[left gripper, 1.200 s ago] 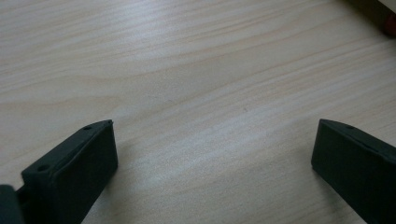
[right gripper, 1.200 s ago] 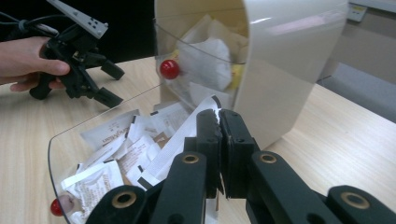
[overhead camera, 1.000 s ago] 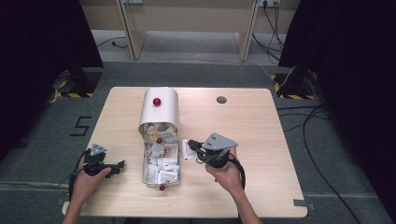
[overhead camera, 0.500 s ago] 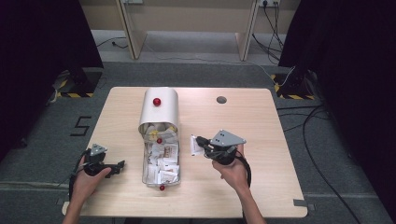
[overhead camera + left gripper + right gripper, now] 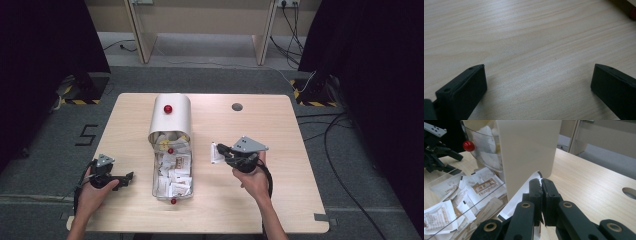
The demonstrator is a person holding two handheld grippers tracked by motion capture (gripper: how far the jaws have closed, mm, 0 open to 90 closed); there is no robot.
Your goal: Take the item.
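The right gripper has its fingers pressed together on a white sachet, pinching it by one edge just right of the clear box, near the middle of the tabletop. The sachet hangs beside the box's raised cream lid. The box lies left of centre, full of more sachets, with a red knob on the lid. The left gripper rests near the front left corner, its fingers spread wide over bare wood, holding nothing.
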